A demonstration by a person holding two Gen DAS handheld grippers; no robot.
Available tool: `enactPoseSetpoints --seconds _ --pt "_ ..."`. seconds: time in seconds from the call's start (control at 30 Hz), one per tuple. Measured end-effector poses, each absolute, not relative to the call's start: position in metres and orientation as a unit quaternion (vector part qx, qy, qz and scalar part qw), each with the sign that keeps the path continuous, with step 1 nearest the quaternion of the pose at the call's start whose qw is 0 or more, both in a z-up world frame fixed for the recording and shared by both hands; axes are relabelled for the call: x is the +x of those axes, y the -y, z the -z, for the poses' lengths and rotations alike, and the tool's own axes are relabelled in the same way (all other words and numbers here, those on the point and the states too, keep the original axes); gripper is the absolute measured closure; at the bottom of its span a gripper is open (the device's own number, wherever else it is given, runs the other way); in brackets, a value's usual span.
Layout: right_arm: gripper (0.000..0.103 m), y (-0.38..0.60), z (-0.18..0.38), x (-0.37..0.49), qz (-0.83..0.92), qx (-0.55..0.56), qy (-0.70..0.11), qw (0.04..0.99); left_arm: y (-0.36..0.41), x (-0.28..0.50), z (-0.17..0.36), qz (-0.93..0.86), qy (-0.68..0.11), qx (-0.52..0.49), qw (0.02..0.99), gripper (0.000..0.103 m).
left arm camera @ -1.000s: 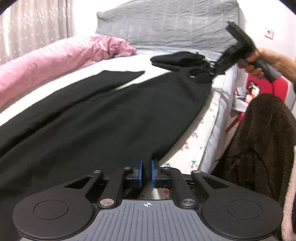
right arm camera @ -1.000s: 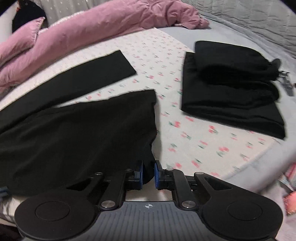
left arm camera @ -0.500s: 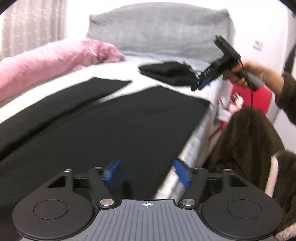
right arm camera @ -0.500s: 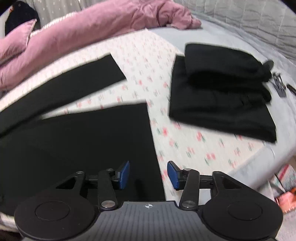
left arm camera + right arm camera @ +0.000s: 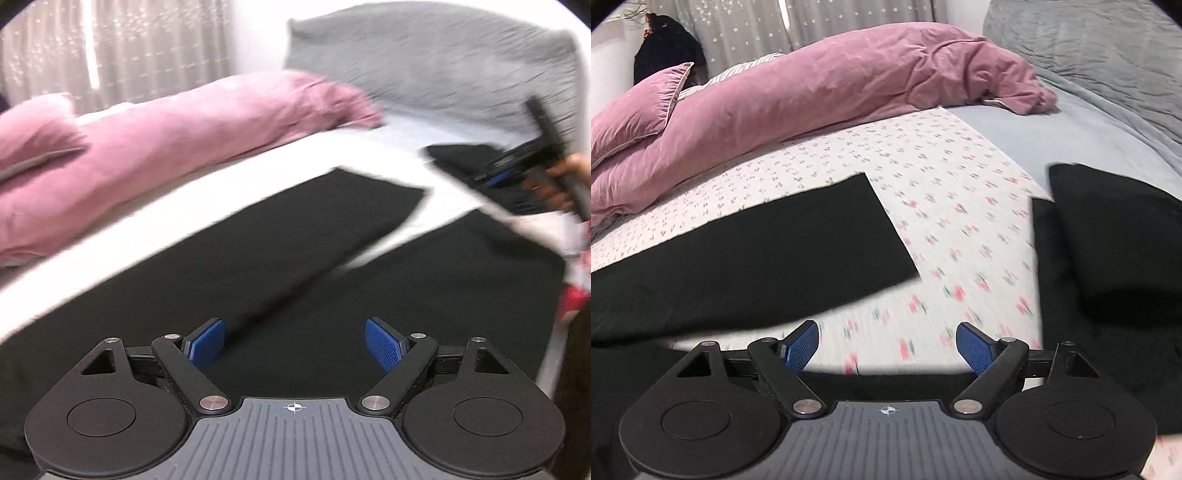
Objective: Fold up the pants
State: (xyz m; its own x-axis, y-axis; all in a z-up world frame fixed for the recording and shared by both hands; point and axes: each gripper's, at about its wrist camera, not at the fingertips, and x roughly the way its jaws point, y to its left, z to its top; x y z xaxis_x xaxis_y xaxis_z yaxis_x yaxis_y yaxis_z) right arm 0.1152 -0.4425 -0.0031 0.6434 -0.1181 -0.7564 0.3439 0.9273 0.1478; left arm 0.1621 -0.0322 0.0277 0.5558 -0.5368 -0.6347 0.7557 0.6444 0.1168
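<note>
Your left gripper point(image 5: 294, 345) stands wide, its jaws having just swung apart, and nothing sits between the blue pads point(image 5: 205, 343); it hangs over the black pants point(image 5: 424, 302). Those pants lie flat on the bed point(image 5: 258, 181), both legs running away from you with a wedge of pale sheet showing between them. Your right gripper point(image 5: 886, 345) is just as wide, also freshly opened and holding nothing, with the floral sheet point(image 5: 942, 184) showing between its pads and one pant leg's squared end just ahead to its left. In the left wrist view that same right gripper appears at the far right edge, blurred, gripped by your hand point(image 5: 557, 184).

Beyond the leg, to the right, a stack of folded black clothes point(image 5: 1108, 251) rests on the sheet, apart from the pants. A long pink duvet point(image 5: 831, 85) is bunched along the far side of the bed, with a pink pillow point(image 5: 639, 114) at its left end. A grey quilted headboard point(image 5: 443, 62) rises behind the bed, and pale patterned curtains point(image 5: 110, 48) hang along the back wall. A dark object point(image 5: 665, 55) sits in the far left corner; you cannot tell what it is.
</note>
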Motion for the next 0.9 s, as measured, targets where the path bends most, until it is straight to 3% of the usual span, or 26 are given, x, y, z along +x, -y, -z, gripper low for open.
enactPoseSetpoints --seconds 0.27,0.5,0.73,0.8,0.87,0.9 --pt "0.019 0.457 0.023 0.204 0.119 0.098 -0.413 0.898 -0.006 0.298 -0.012 0.243 -0.320 0.275 0.874 0.017" --pt "0.019 0.465 0.050 0.281 0.121 0.090 -0.403 0.903 -0.083 0.402 0.015 0.183 -0.349 0.211 0.895 0.018" --pt "0.019 0.465 0.069 0.330 0.127 0.063 -0.386 0.911 -0.100 0.447 0.039 0.177 -0.351 0.199 0.898 0.018" --pt "0.024 0.465 0.071 0.336 0.123 0.061 -0.378 0.916 -0.102 0.456 0.039 0.191 -0.358 0.185 0.895 0.023" --pt "0.032 0.464 0.073 0.339 0.115 0.055 -0.368 0.921 -0.104 0.464 0.042 0.219 -0.367 0.168 0.888 0.043" --pt "0.041 0.462 0.073 0.338 0.108 0.055 -0.364 0.923 -0.105 0.465 0.043 0.230 -0.368 0.162 0.886 0.047"
